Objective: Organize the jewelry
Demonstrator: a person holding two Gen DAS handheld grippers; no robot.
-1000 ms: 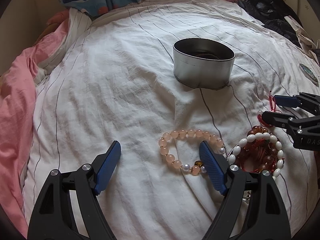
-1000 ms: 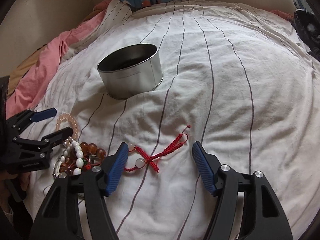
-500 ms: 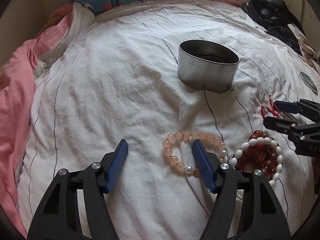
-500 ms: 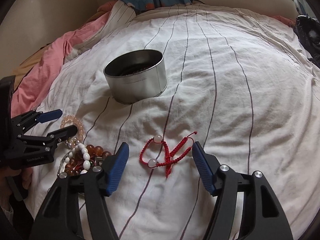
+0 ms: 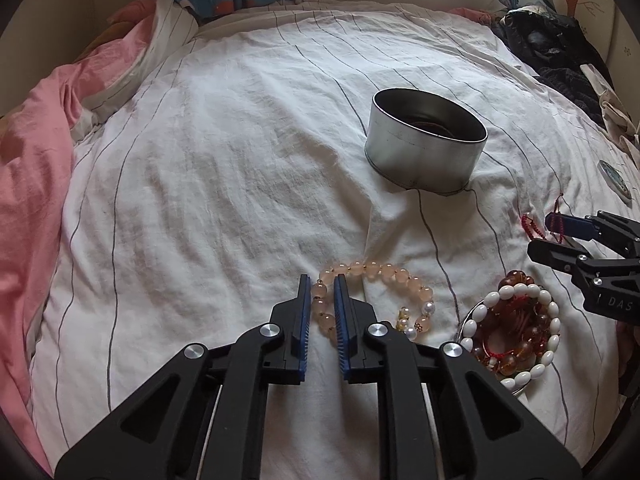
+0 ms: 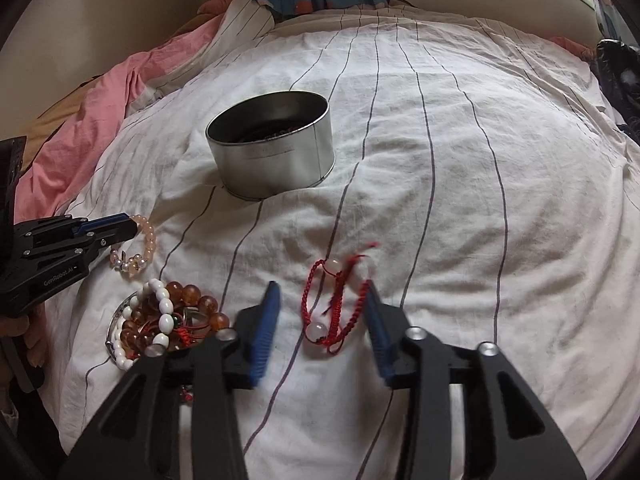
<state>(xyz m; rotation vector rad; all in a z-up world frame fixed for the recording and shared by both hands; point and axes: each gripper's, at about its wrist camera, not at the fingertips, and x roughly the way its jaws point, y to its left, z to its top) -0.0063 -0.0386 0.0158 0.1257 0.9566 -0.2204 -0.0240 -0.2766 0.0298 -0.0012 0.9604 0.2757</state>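
Risk: pink bead bracelet [image 5: 372, 296] slipping free, only its left side caught as left gripper [image 5: 322, 312] narrows onto it on the bed [image 5: 224, 152]. Red cord bracelet [image 6: 340, 304] loose between right gripper [image 6: 320, 316] fingers, half open, closing, possibly snagging sheet. Metal tin [image 5: 426, 148] beyond both.

striped white bedsheet [image 5: 224, 168], pink blanket [image 5: 28, 160]
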